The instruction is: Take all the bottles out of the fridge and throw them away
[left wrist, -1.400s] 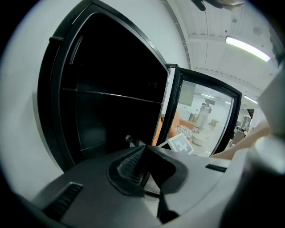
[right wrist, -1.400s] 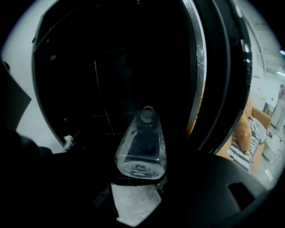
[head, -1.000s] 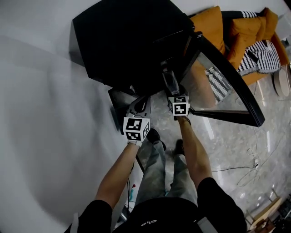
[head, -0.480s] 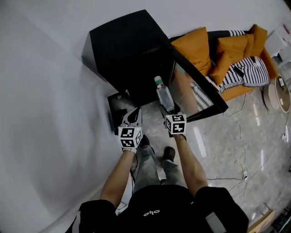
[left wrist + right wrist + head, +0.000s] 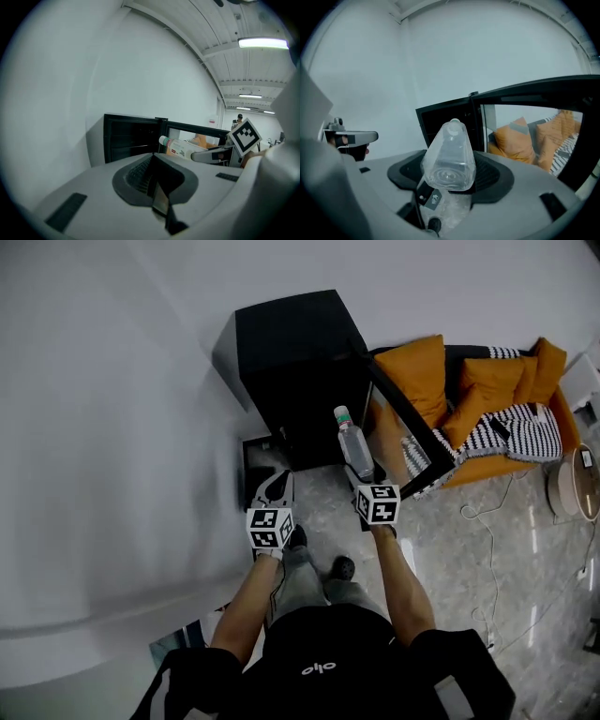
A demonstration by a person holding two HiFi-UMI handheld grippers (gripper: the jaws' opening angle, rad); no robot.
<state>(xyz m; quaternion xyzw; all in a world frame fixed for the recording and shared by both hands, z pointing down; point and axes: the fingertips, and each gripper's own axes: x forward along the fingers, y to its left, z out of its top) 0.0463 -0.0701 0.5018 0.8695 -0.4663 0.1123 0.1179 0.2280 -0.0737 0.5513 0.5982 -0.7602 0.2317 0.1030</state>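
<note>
A black fridge (image 5: 291,362) stands against the white wall with its glass door (image 5: 408,432) swung open to the right. My right gripper (image 5: 364,474) is shut on the base of a clear plastic bottle (image 5: 353,446) with a white cap, held out in front of the fridge opening. In the right gripper view the bottle (image 5: 450,157) points away from me toward the fridge (image 5: 450,119). My left gripper (image 5: 275,488) hangs beside it, shut and with nothing in it. The left gripper view shows those shut jaws, the bottle (image 5: 183,147) and the fridge (image 5: 129,140).
A dark open container (image 5: 256,460) sits on the floor at the fridge's left foot. An orange sofa (image 5: 469,399) with cushions and a striped blanket stands right of the door. Cables (image 5: 487,512) trail over the glossy floor, and a round pale object (image 5: 574,486) lies far right.
Both grippers have risen and drawn back from the fridge. The right one has carried the bottle out of the dark opening into the open air.
</note>
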